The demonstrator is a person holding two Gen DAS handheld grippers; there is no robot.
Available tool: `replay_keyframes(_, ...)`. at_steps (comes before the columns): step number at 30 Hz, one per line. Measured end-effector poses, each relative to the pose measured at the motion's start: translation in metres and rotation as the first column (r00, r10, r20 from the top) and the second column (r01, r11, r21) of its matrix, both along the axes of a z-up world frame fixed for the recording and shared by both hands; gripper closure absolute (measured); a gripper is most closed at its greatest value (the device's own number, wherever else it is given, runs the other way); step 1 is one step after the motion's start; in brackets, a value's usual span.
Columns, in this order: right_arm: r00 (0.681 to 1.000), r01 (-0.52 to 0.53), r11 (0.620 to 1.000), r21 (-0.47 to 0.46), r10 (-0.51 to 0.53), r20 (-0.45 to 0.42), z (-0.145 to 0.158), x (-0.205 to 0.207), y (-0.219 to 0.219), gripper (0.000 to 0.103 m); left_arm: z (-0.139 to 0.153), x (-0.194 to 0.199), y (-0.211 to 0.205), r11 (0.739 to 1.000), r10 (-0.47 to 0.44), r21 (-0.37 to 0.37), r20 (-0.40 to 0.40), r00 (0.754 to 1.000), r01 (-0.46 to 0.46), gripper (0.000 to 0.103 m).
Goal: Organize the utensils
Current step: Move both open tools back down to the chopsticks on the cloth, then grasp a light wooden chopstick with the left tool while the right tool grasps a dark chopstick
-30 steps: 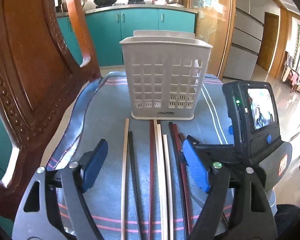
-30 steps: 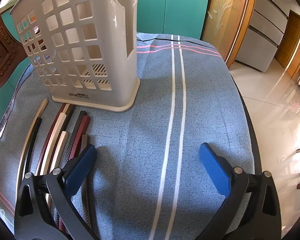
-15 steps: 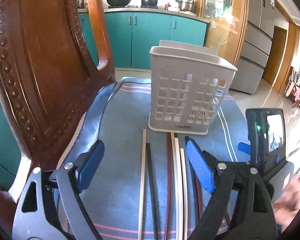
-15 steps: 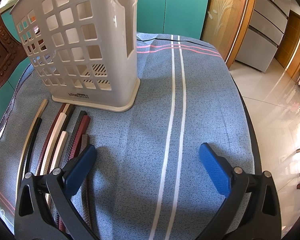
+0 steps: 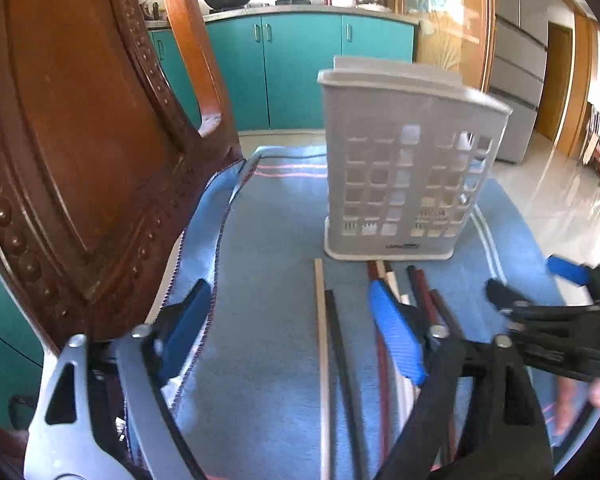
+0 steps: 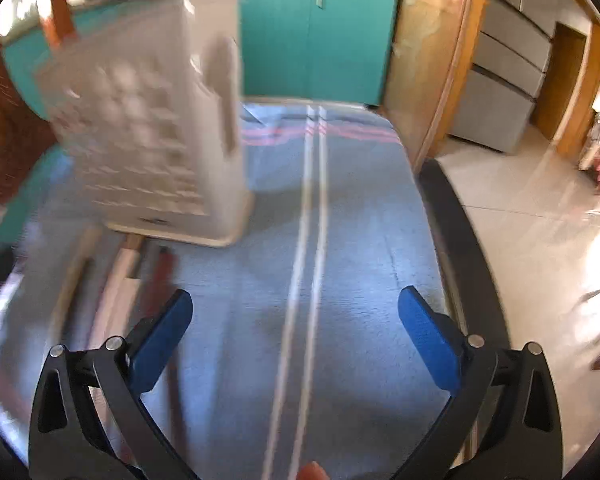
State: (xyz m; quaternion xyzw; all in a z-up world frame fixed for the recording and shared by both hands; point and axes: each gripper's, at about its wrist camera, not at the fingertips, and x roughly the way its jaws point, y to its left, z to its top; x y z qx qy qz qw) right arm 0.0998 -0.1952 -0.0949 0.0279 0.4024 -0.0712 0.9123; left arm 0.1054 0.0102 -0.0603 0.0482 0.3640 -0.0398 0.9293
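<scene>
Compared with a second ago, the left gripper [image 5: 288, 338] is now sitting further to the left of the table. The carved wooden chair [image 5: 72, 152] is filling more of its view, and the white basket [image 5: 404, 160] is now standing to the right of the middle instead of straight ahead. The right gripper [image 6: 296, 336] has risen and pulled back: its view is blurred, the far edge of the blue cloth [image 6: 360, 240] is showing, and in the left view its black frame is appearing low at the right edge. To my judgement, both hands are still only taking position, and no sorting has begun.

The chopsticks [image 5: 332, 344] are lying side by side on the cloth, their far tips just in front of the basket's base. The basket looks empty through its holes, as far as I can see.

The left gripper is standing wide, and its jaws are closing a little at this moment. The pale stick and the black stick are lying in the gap between the pads, but lower, on the cloth, and the pads are not pressing on them. The right pad is hanging over the red and white sticks. The right gripper is also wide and is holding nothing; only bare cloth with two white stripes is between its pads.
</scene>
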Motion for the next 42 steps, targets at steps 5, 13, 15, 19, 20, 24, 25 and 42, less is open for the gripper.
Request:
replay_keyframes(5, 0.989, -0.145, 0.989, -0.004, 0.145, -0.023, 0.007, -0.014, 0.017, 0.018, -0.016, 0.011, -0.002, 0.999, -0.032, 0.012, -0.093, 0.995, 0.034, 0.064)
replay_keyframes(13, 0.978, -0.192, 0.981, 0.032, 0.194, -0.075, 0.001, -0.017, 0.022, 0.045, -0.031, 0.012, -0.005, 0.998, -0.058, 0.023, -0.157, 0.986, 0.063, 0.067)
replay_keyframes(15, 0.973, -0.209, 0.978, 0.024, 0.21, -0.093, -0.004, -0.008, 0.03, 0.045, -0.038, 0.014, -0.005, 0.998, -0.056, 0.027, -0.183, 0.982, 0.062, 0.071)
replay_keyframes(19, 0.968, -0.212, 0.977, -0.011, 0.209, -0.139, -0.017, -0.007, 0.042, 0.045, -0.046, 0.015, -0.007, 0.997, -0.057, 0.047, -0.214, 0.975, 0.069, 0.074)
replay_keyframes(20, 0.968, -0.21, 0.978, -0.016, 0.206, -0.146, -0.022, -0.006, 0.045, 0.045, -0.046, 0.014, -0.008, 0.996, -0.06, 0.052, -0.213, 0.975, 0.073, 0.074)
replay_keyframes(24, 0.967, -0.204, 0.979, -0.014, 0.2, -0.158, -0.027, -0.005, 0.046, 0.045, -0.047, 0.012, -0.01, 0.995, -0.069, 0.055, -0.216, 0.974, 0.083, 0.074)
replay_keyframes(25, 0.967, -0.204, 0.979, -0.012, 0.199, -0.158, -0.027, -0.005, 0.046, 0.045, -0.047, 0.011, -0.011, 0.995, -0.071, 0.057, -0.216, 0.974, 0.085, 0.074)
replay_keyframes(42, 0.987, -0.155, 0.983, 0.096, 0.159, -0.035, 0.0, -0.016, 0.012, 0.097, -0.023, 0.018, 0.024, 0.988, -0.06, -0.152, -0.187, 0.981, 0.031, 0.096)
